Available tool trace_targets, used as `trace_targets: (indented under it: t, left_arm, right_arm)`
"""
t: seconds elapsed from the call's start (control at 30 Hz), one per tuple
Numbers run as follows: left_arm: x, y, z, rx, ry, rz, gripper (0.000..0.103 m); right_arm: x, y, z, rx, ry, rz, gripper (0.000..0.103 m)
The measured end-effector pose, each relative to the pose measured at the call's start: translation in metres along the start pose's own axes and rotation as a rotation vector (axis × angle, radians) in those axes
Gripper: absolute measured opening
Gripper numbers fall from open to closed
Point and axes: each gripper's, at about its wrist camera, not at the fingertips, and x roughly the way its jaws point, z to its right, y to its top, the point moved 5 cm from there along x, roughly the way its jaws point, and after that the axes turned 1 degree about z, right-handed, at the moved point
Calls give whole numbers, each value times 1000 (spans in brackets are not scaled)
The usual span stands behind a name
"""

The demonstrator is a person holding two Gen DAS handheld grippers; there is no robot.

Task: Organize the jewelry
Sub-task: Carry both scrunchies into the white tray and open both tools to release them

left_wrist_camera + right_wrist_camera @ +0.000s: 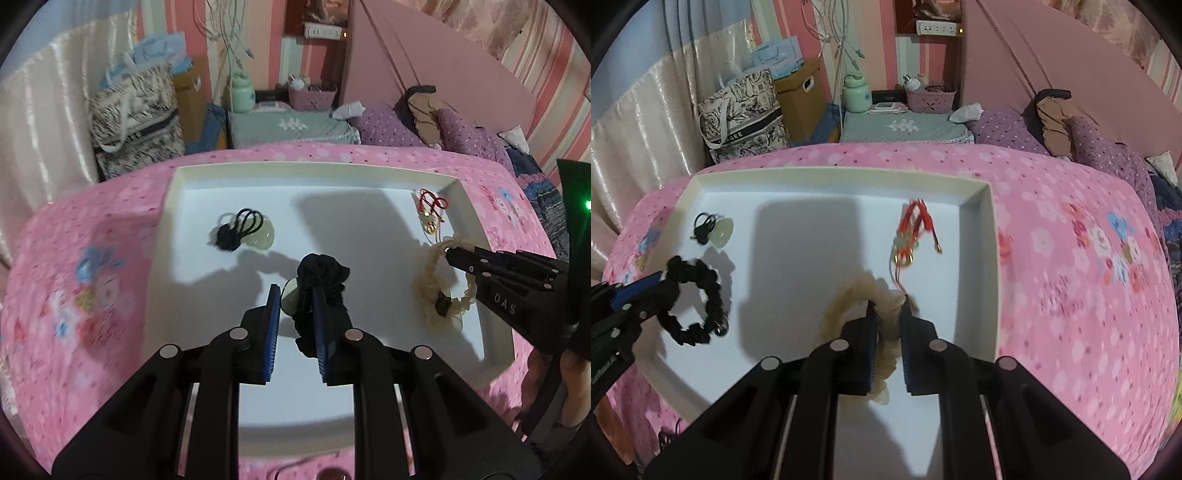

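Note:
A white tray lies on a pink flowered bed. My left gripper is shut on a black scrunchie above the tray's middle; it also shows in the right wrist view. My right gripper is shut on a cream scrunchie, which shows at the tray's right side in the left wrist view. A red cord charm with gold beads lies in the far right corner. A black hair tie with a pale green piece lies at the far left.
The pink bedspread surrounds the tray. Purple pillows and a headboard are at the far right. A patterned tote bag, a cardboard box and a nightstand with a green bottle stand behind the bed.

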Motion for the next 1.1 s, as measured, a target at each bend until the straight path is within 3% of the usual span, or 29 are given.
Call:
trace_targets:
  t: [0.2,0.37,0.63,0.87,1.1]
  left_arm:
    - [39,29,-7,-42,-17,-61,16]
    - [59,39,-10,-35,18,-73,16]
    - [66,49,-26,-46,95,-35,16]
    - [70,55,-35,-67,128,-28,16]
    - [69,54,-10,-23,110,-22,16]
  right_arm:
    - [23,27,-4,-62,-34,-31,11]
    - [38,43,1,-60,-39,-48,11]
    - [49,53,16,-29,-145,-50,11]
    - [50,55,19,5,-115,-38,11]
    - [51,55,5,-34,-93,-22,14]
